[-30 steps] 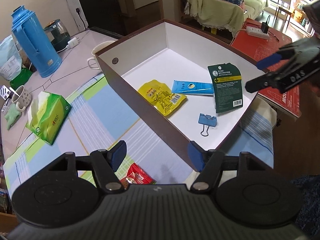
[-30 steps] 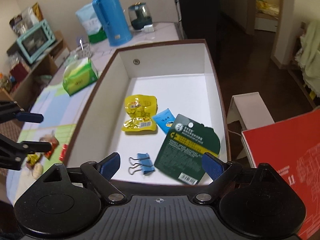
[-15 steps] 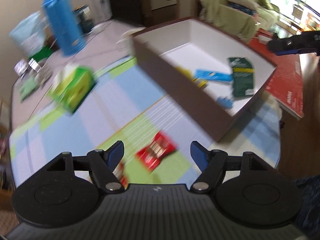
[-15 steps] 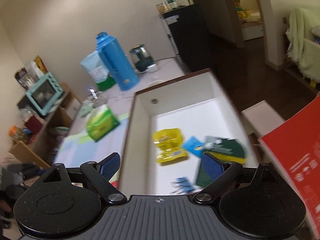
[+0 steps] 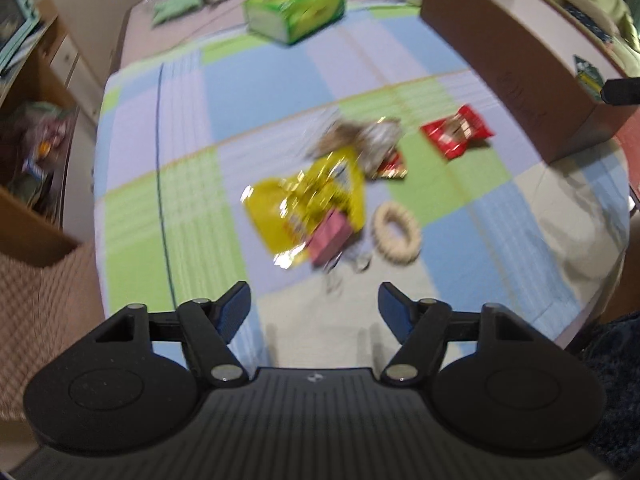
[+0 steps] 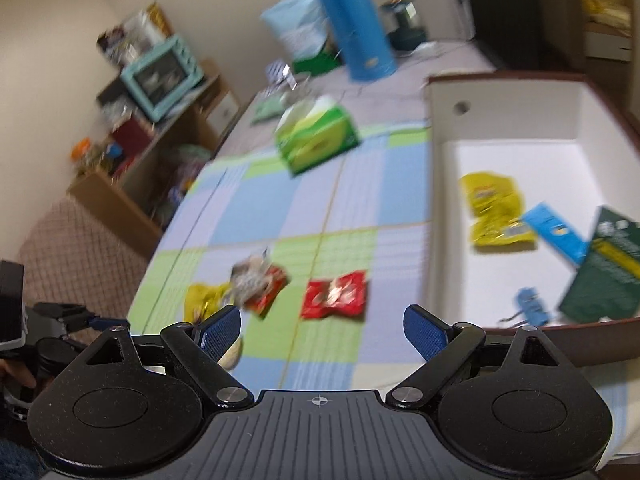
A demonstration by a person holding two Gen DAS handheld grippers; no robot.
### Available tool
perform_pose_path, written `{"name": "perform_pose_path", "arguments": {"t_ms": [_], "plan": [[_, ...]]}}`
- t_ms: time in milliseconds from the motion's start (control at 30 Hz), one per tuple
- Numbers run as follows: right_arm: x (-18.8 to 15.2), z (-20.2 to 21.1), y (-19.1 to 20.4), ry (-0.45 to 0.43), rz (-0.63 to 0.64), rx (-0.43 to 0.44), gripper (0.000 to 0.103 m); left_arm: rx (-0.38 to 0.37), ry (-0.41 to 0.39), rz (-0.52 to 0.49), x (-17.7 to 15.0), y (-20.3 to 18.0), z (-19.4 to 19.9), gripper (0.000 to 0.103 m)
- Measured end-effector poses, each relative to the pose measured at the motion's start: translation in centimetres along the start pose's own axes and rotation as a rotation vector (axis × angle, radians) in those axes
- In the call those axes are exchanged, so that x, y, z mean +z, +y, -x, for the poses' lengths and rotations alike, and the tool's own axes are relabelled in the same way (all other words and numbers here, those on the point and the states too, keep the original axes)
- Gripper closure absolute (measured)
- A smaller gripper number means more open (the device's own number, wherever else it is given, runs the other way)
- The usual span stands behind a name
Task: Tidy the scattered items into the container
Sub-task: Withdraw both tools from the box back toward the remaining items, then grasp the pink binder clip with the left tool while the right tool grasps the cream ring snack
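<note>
The brown box (image 5: 520, 76) with a white inside (image 6: 520, 152) stands at the table's right; it holds a yellow packet (image 6: 494, 210), a blue sachet (image 6: 556, 232), a dark green packet (image 6: 608, 268) and a blue binder clip (image 6: 530, 306). On the checked cloth lie a red packet (image 5: 456, 131) (image 6: 335, 295), a silver and red packet (image 5: 374, 144) (image 6: 260, 280), a big yellow packet (image 5: 308, 208), a pink binder clip (image 5: 330, 236) and a cream ring (image 5: 396, 234). My left gripper (image 5: 314, 312) is open above the pile. My right gripper (image 6: 322, 330) is open near the red packet.
A green tissue box (image 5: 296, 10) (image 6: 316, 138) sits further back on the cloth. A blue thermos (image 6: 354, 20), a kettle and cups stand at the far end. A shelf with a teal oven (image 6: 160, 74) is on the left, beside the table.
Both grippers have swung left, away from the box and over the cloth. The scattered pile now lies ahead of the left gripper. Both stay open and empty.
</note>
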State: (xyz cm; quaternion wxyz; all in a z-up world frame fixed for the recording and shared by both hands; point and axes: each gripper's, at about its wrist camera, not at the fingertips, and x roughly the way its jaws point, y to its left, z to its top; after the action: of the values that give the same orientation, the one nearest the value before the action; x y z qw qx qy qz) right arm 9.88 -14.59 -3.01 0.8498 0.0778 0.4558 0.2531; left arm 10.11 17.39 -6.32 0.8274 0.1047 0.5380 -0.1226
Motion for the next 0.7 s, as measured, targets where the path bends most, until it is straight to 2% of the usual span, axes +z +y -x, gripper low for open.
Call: {"name": "perform_pose_path", "arguments": {"t_ms": [267, 400, 700], "plan": [[-1.8, -4.0, 1.9, 0.103, 0.015, -0.051, 0.012, -0.069, -0.041, -0.051, -0.3, 0.1, -2.0, 0.059], [-2.7, -5.4, 2.5, 0.143, 0.007, -0.08, 0.012, -0.08, -0.059, -0.094, 0.7, -0.5, -3.3, 0.06], [-3.2, -5.7, 2.5, 0.164, -0.039, -0.103, 0.012, -0.101, -0.04, -0.105, 2.6, -1.0, -6.5, 0.067]]}}
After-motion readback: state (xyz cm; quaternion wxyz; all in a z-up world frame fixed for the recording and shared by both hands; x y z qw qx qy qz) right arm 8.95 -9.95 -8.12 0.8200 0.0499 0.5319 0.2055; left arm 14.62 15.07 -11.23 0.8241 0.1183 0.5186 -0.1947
